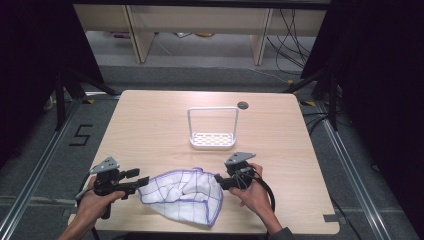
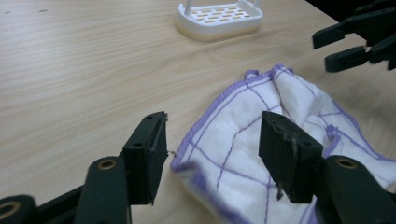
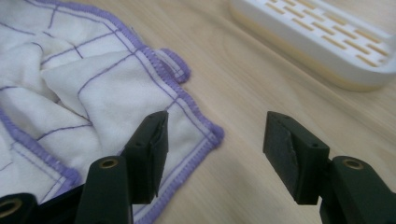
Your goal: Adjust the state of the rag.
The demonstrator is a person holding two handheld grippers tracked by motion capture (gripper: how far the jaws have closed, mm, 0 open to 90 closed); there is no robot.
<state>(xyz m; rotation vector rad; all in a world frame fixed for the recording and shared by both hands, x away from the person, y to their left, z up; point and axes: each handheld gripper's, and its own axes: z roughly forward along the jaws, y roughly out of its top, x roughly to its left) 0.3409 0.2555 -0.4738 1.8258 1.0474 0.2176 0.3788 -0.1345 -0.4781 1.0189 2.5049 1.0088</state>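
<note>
High view: wooden table (image 1: 150, 125) with a white cloth (image 1: 182, 195) crumpled near the front edge, purple grid lines and purple stitched hem. Behind it, toward the table's middle, a white rack (image 1: 212, 131) with a slotted base and a tall loop handle. Small dark round hole (image 1: 243, 105) in the tabletop just past the rack.

Left gripper (image 1: 136, 180) sits at the cloth's left edge, held by the left hand (image 1: 95, 200). Right gripper (image 1: 219, 180) sits at the cloth's right edge, held by the right hand (image 1: 255, 192), black cable looping off behind it. Both point inward at the cloth from opposite sides.

Left gripper view: left gripper (image 2: 212, 140) jaws wide apart, nothing clamped. The cloth (image 2: 261, 140) corner lies in the gap between them, flat on the table; right-hand jaw is over the fabric, left-hand jaw over bare wood. Can't tell if either jaw actually touches the cloth. The other gripper (image 2: 334, 49) shows at top right, jaws apart, just past the cloth's far edge. Rack (image 2: 219, 18) at top.

Right gripper view: right gripper (image 3: 215, 144) jaws also wide apart, nothing held. The cloth (image 3: 93, 93) hem corner runs under the left-hand jaw and ends inside the gap; right-hand jaw is over bare table. Small hanging loop (image 3: 175, 63) on the hem just beyond. Rack (image 3: 317, 42) base at upper right, apart from the cloth.
</note>
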